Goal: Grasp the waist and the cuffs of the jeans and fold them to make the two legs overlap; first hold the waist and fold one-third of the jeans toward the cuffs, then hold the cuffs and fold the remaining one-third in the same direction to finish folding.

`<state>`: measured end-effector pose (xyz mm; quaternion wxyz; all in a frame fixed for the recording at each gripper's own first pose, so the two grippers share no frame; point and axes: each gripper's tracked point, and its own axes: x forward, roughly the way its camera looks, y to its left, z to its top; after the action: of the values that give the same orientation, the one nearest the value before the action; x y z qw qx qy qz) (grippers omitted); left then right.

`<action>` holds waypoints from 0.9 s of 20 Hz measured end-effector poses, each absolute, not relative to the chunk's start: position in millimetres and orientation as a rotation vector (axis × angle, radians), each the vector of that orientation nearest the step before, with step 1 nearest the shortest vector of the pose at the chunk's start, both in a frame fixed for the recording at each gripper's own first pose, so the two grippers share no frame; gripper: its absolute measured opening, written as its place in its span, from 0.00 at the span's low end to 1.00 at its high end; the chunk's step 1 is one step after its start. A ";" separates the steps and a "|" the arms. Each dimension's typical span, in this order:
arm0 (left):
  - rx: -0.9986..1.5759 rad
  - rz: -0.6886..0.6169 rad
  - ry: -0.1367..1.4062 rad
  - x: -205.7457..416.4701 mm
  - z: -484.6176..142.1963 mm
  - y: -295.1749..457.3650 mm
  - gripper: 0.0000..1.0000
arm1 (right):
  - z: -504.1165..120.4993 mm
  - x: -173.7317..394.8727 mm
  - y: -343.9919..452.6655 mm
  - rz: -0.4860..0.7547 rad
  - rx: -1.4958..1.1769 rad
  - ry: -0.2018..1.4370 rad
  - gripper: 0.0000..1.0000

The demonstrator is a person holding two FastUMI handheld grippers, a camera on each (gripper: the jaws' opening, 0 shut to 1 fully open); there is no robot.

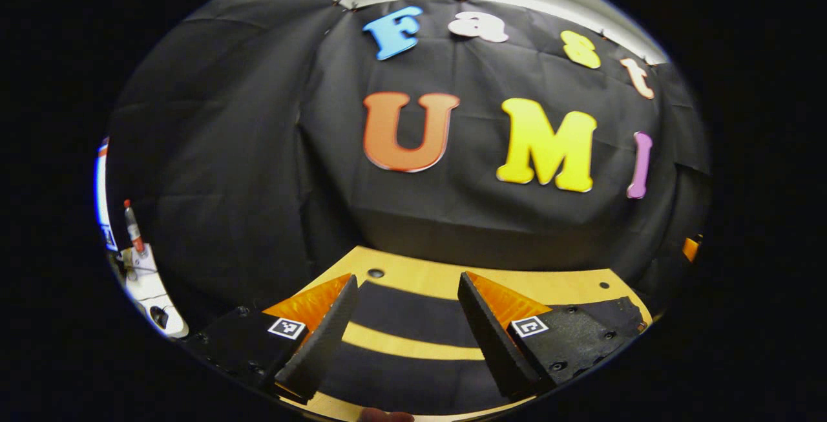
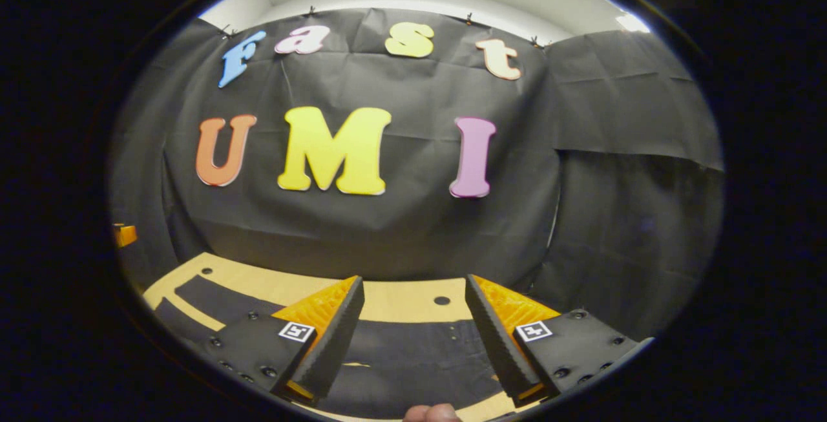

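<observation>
Lying flat on the table (image 1: pixel 452 280), the dark jeans (image 1: pixel 413 318) show no fold; every step remains. Left gripper (image 1: pixel 407 325) and right gripper (image 2: pixel 413 331) hover above, jaws wide, holding nothing.

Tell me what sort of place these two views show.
Most likely a recording booth for manipulation demos, not a home. Black cloth walls enclose a wooden table with dark fabric on it, possibly the jeans. Each open hand-held gripper, left and right, hovers above the table.
</observation>
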<state>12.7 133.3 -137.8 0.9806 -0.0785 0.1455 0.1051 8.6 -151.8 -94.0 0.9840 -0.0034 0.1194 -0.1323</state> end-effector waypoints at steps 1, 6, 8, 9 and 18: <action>-0.184 0.253 0.339 3.5 -159.3 151.9 1.00 | -112.7 2.9 -169.8 -0.292 0.007 0.285 0.97; -0.450 0.423 0.572 -50.6 -254.2 207.8 0.99 | -208.9 -39.7 -231.1 -0.376 0.243 0.546 0.96; -0.580 0.482 0.663 -74.4 -296.4 221.1 0.99 | -246.0 -57.1 -239.6 -0.379 0.336 0.629 0.96; -0.666 0.506 0.694 -81.2 -309.1 221.0 0.99 | -263.0 -70.9 -242.2 -0.378 0.388 0.681 0.96; -1.232 0.619 0.745 -92.3 -343.4 179.1 0.99 | -340.2 -90.9 -269.4 -0.507 0.808 0.824 0.96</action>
<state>-92.3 179.1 -343.4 0.7082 -0.5550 0.3356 0.2790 -90.9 -269.4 -340.2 0.8078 0.3777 0.3854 -0.2372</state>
